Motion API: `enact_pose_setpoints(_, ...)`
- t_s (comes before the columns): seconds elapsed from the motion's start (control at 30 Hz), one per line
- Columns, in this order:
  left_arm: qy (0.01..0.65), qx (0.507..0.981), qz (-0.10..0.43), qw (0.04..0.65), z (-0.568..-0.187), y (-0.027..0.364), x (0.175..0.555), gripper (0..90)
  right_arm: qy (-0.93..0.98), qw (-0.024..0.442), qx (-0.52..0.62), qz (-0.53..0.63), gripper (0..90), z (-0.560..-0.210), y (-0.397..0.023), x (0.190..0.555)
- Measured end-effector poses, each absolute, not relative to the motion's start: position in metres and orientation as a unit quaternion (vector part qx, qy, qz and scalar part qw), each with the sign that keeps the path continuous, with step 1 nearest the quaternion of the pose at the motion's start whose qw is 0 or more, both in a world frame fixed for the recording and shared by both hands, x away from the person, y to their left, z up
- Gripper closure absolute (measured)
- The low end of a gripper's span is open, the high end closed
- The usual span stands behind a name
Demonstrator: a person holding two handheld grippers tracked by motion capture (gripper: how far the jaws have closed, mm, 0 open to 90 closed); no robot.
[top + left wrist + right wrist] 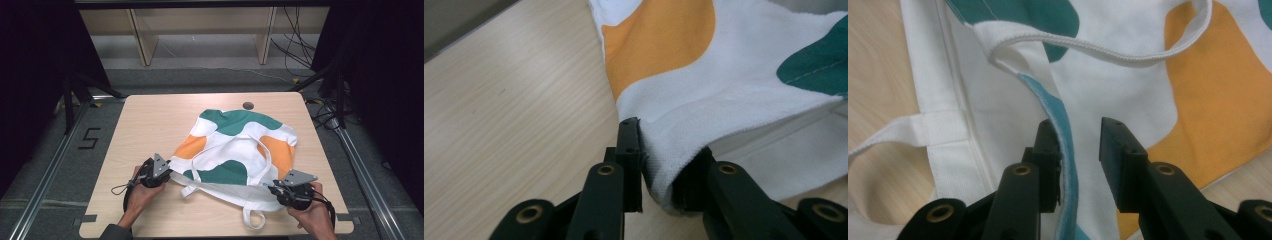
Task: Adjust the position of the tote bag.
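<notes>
A white cloth bag (235, 150) with green and orange patches lies flat in the middle of the wooden table (145, 125), its open edge and two straps towards me. My left gripper (169, 173) is at the bag's near left corner. In the left gripper view, the left gripper (664, 145) has that white corner (664, 165) bunched between its jaws, and both pads press on it. My right gripper (270, 189) is at the near right corner. In the right gripper view, the right gripper (1078, 125) stands open with the bag's upper hem (1065, 145) resting against one finger only.
One white strap loop (253, 220) hangs near the table's front edge. A small dark round disc (248, 105) sits at the far edge. Bare wood lies left of the bag. Beyond the table are a wooden shelf frame (145, 45) and loose cables (295, 45).
</notes>
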State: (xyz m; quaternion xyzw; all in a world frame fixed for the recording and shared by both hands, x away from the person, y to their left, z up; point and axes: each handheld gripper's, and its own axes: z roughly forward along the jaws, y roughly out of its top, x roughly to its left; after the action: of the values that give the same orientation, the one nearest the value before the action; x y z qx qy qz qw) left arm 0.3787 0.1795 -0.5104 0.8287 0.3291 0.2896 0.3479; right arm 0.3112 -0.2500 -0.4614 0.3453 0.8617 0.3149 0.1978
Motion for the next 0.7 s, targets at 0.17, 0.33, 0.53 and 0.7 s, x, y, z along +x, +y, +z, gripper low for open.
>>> enact_pose_setpoints(0.17, 0.305, 0.848, 0.270, 0.339, -0.504, 0.179, 0.355, 77.8, 0.882, 0.231, 0.316, 0.262, 83.6, -0.470, -0.248, 0.312)
enact_pose_setpoints(0.33, 0.265, 0.868, 0.256, 0.331, -0.500, 0.176, 0.321, 77.7, 0.877, 0.237, 0.325, 0.263, 85.0, -0.472, -0.259, 0.321)
enact_pose_setpoints(0.53, 0.271, 0.867, 0.236, 0.344, -0.495, 0.175, 0.299, 77.1, 0.868, 0.246, 0.330, 0.279, 84.3, -0.472, -0.263, 0.329)
enact_pose_setpoints(0.7, 0.271, 0.870, 0.228, 0.343, -0.495, 0.170, 0.290, 76.2, 0.860, 0.231, 0.346, 0.296, 79.3, -0.473, -0.270, 0.331)
